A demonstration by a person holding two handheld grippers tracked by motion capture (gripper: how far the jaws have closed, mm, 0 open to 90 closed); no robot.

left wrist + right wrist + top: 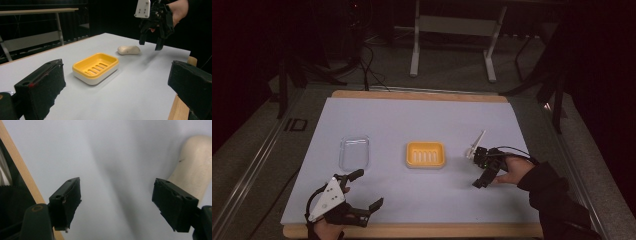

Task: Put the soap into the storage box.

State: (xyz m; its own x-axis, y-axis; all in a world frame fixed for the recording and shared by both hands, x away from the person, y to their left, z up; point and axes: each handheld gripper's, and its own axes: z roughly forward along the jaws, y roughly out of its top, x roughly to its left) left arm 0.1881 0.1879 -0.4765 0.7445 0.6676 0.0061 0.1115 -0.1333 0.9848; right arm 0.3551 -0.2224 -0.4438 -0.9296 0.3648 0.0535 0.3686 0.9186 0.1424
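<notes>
A yellow soap dish with a slotted floor sits on the pale mat, mid-table. A cream bar of soap lies on the mat to the right of the dish. My right gripper hovers just past the soap, fingers pointing down and open, with nothing between them. In the right gripper view the soap shows behind the right-hand finger, outside the gap. My left gripper rests near the front left edge, jaws wide open and empty, facing the dish.
A clear plastic lid lies flat on the mat left of the dish. The wooden table edge runs along the front. The wooden edge also shows close beside the right gripper. Dark floor and a metal frame lie beyond the table.
</notes>
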